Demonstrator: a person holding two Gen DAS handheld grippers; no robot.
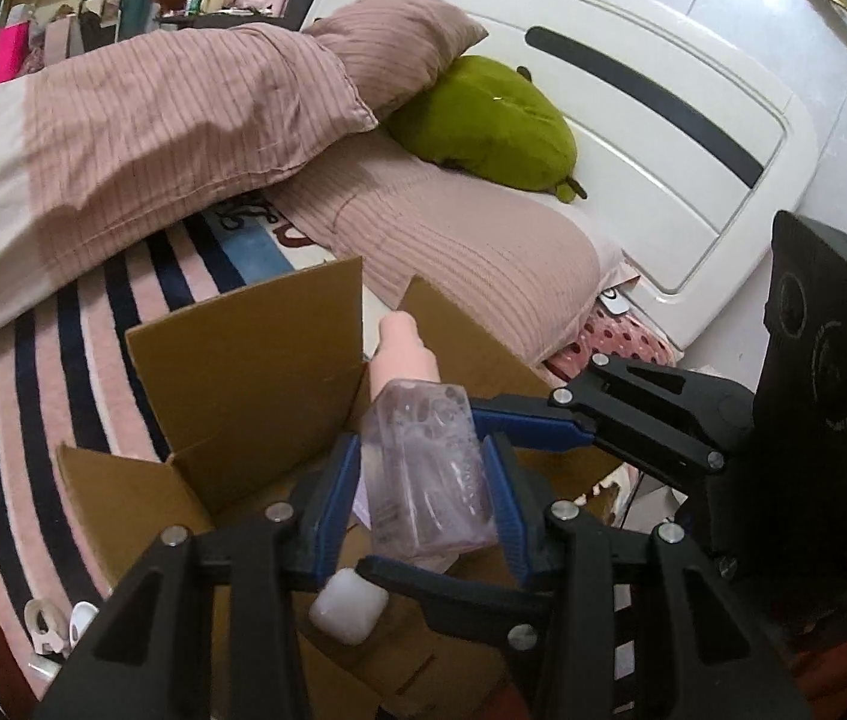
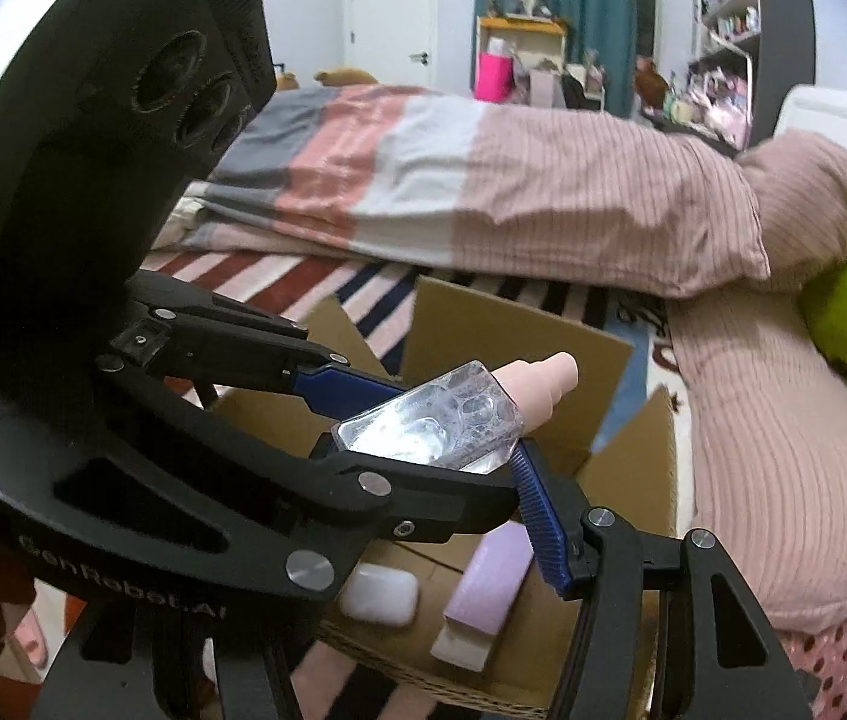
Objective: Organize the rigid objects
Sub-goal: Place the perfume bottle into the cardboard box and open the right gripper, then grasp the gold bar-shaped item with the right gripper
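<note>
A clear plastic bottle [image 1: 423, 468] with a pale pink pump cap [image 1: 402, 348] is held above an open cardboard box [image 1: 243, 372]. My left gripper [image 1: 423, 480] is shut on the bottle's body; it also shows in the right wrist view [image 2: 423, 420]. My right gripper [image 1: 573, 426] reaches in from the right and its blue fingers [image 2: 537, 516] lie against the same bottle [image 2: 429, 426]. Inside the box [image 2: 519, 324] lie a white case [image 2: 378, 594] and a lilac box [image 2: 489, 588]. The white case also shows in the left wrist view [image 1: 348, 606].
The box stands on a striped rug [image 1: 33, 420] on a bed, beside a pink striped duvet [image 1: 153, 114], pillows [image 1: 471, 252] and a green plush [image 1: 483, 120]. A white headboard [image 1: 663, 138] stands behind. Small white items [image 1: 57, 624] lie left of the box.
</note>
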